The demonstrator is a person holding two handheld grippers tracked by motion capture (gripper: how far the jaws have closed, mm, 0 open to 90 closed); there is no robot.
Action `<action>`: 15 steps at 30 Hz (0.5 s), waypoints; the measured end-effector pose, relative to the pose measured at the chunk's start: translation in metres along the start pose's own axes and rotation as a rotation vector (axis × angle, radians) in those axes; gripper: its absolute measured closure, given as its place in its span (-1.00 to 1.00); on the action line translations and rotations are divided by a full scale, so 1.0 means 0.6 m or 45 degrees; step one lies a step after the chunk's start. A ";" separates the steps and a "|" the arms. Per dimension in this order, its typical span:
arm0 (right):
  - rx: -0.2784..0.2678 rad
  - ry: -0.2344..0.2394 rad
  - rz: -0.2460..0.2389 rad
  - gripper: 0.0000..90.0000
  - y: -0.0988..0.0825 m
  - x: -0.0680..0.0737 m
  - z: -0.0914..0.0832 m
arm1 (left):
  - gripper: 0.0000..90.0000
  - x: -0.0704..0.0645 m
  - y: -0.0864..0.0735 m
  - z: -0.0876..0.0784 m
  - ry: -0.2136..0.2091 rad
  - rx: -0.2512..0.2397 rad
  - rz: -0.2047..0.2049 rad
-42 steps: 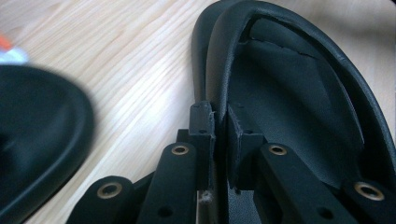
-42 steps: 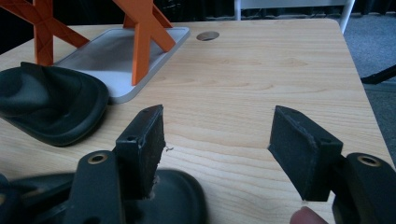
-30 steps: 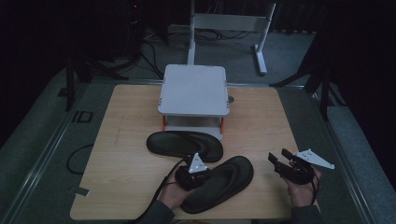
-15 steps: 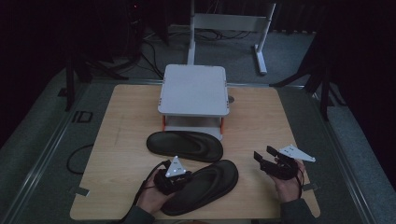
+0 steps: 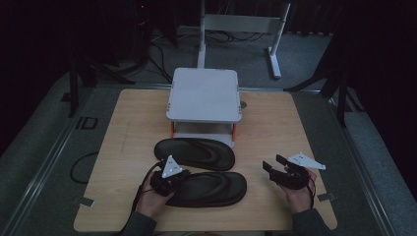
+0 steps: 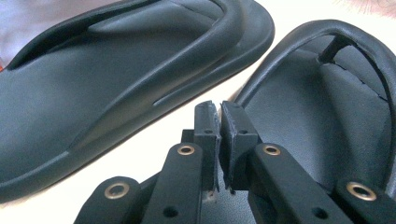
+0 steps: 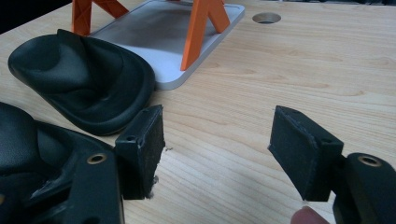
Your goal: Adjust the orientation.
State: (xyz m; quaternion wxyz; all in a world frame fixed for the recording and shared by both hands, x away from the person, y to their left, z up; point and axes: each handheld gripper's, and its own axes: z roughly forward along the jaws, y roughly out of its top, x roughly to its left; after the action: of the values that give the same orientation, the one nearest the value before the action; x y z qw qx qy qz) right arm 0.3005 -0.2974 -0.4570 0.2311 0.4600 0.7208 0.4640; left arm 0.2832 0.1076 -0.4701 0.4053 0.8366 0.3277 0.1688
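High view: I'm keeping the left gripper [image 5: 169,178] jaws closed, apparently pinching the near sandal [image 5: 209,188] at its heel edge on the surface [image 5: 123,123]. Right gripper [image 5: 276,169] jaws are gaping, empty. Advising slow drag, parallel to far sandal [image 5: 194,153].

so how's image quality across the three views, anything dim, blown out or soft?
High view: dim, surroundings nearly black, black sandals lose detail. Left gripper view: bright, table washed out near white, jaws slightly soft. Right gripper view: evenly lit, wood grain crisp, the orange-legged stand behind a bit soft.
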 end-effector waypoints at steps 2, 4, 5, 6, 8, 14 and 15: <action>0.002 0.006 -0.005 -0.23 0.000 0.001 0.001 | 0.63 -0.005 -0.001 0.005 -0.003 0.010 0.024; 0.007 0.011 -0.011 -0.23 0.000 0.004 0.004 | 0.46 -0.009 0.000 0.013 -0.022 0.003 0.046; 0.011 0.015 -0.013 -0.23 0.000 0.006 0.005 | 0.41 -0.011 0.001 0.018 -0.019 0.006 0.057; 0.013 0.017 -0.018 -0.23 0.000 0.007 0.006 | 0.31 -0.013 0.003 0.024 -0.004 0.012 0.064; 0.019 0.020 -0.024 -0.23 0.000 0.010 0.008 | 0.30 -0.014 0.006 0.034 0.001 0.032 0.077; 0.014 0.022 -0.010 -0.23 -0.001 0.006 0.007 | 0.61 -0.013 0.007 0.032 -0.010 0.067 0.132; 0.016 0.022 -0.006 -0.23 -0.001 0.005 0.007 | 0.63 -0.009 0.004 0.027 -0.009 0.077 0.136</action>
State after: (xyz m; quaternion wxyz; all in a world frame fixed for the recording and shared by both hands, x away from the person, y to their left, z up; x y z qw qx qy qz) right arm 0.3016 -0.2929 -0.4593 0.2233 0.4556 0.7268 0.4629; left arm 0.2890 0.0934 -0.4784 0.3715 0.8653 0.2861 0.1773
